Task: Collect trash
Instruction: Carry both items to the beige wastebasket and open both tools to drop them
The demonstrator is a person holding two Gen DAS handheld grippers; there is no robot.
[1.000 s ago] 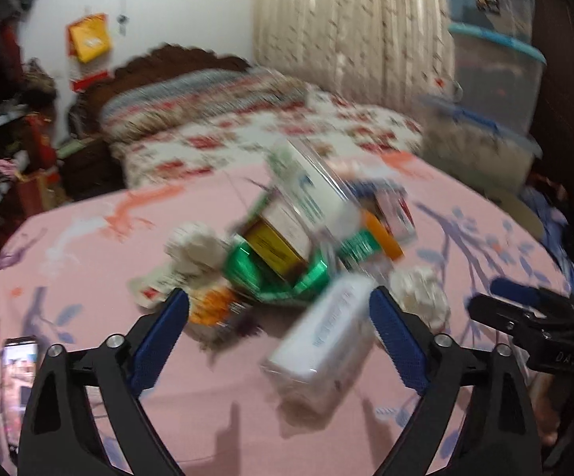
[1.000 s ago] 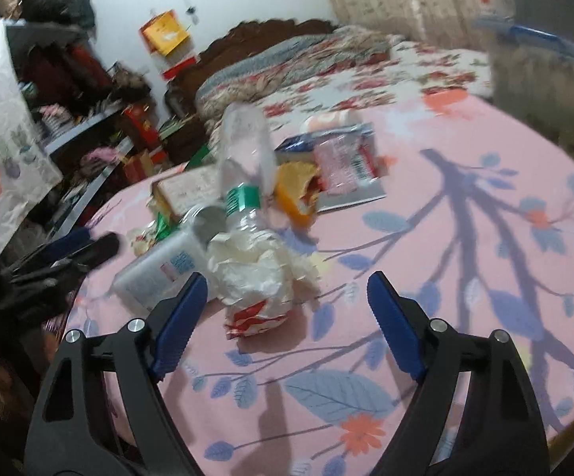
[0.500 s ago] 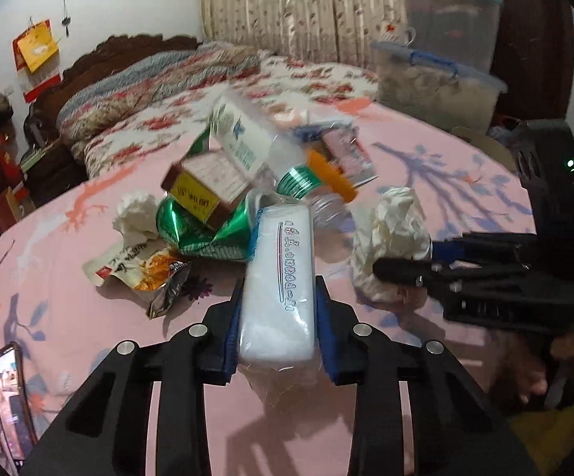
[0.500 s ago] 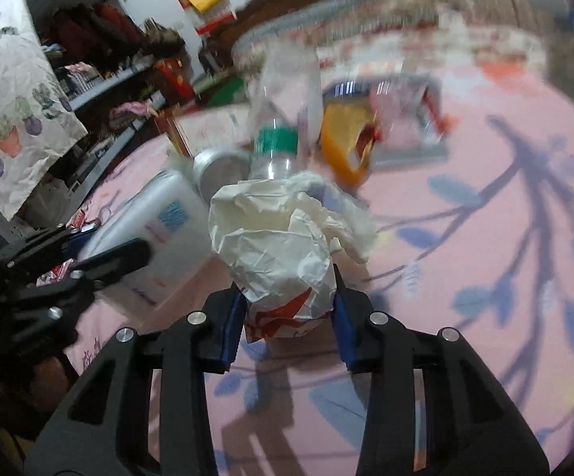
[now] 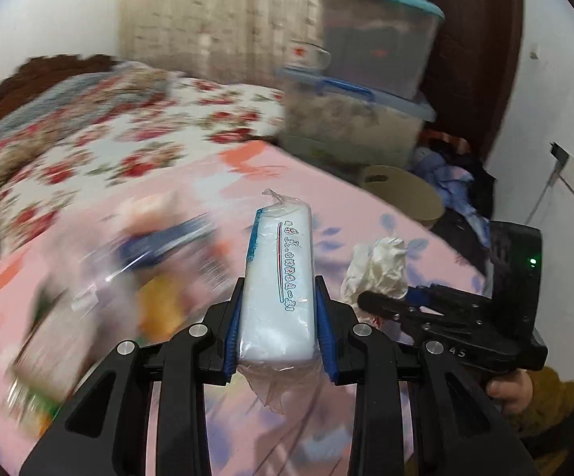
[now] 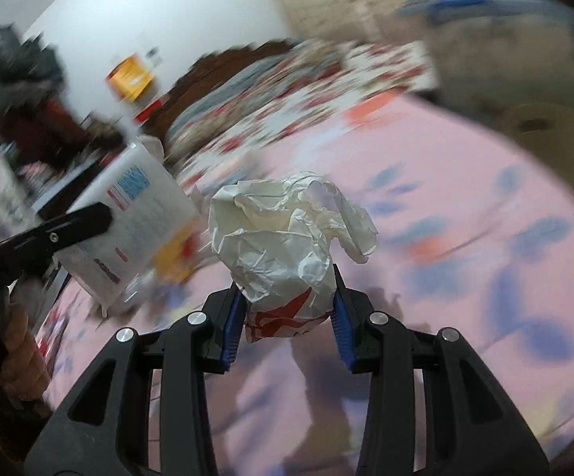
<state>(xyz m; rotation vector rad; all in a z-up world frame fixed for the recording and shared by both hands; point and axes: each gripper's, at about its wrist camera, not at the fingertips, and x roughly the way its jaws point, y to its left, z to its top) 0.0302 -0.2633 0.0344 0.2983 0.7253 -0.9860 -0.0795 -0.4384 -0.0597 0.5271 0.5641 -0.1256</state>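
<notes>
- Left gripper [image 5: 277, 323]: clamped on a white plastic-wrapped packet [image 5: 279, 281]. The blue pads press its two long sides low down, so most of its length sticks out forward with loose film hanging below the jaws. A grip near one end suits a drop into a container, though the free end could swing.
- Right gripper [image 6: 289, 319]: closed on a crumpled white paper wad [image 6: 287, 246] with red print at its base. The pads pinch the lower, denser part; the loose folds billow above. The wad is soft, so the hold looks secure but could slip if squeezed no harder.
- Both items are carried clear above the pink bedsheet [image 5: 307, 182], not resting on it. Each hand holds one piece, apparently to clear two in a single trip.
- Taking the round tan bin [image 5: 406, 194] as landmark: it stands off the far edge of the bedsheet, below the stacked storage boxes [image 5: 366, 91]. Both grippers point roughly toward it, the right one [image 5: 390, 305] just beside the left. It is the likely destination; I judge the step in hand to be the carry.
- Remaining trash [image 5: 148, 277] lies on the sheet well to the left of the bin, too blurred to itemise. Collection is therefore only partly done.
- Risk: the bin's mouth is partly hidden in both views; release should wait until each item is over it.
</notes>
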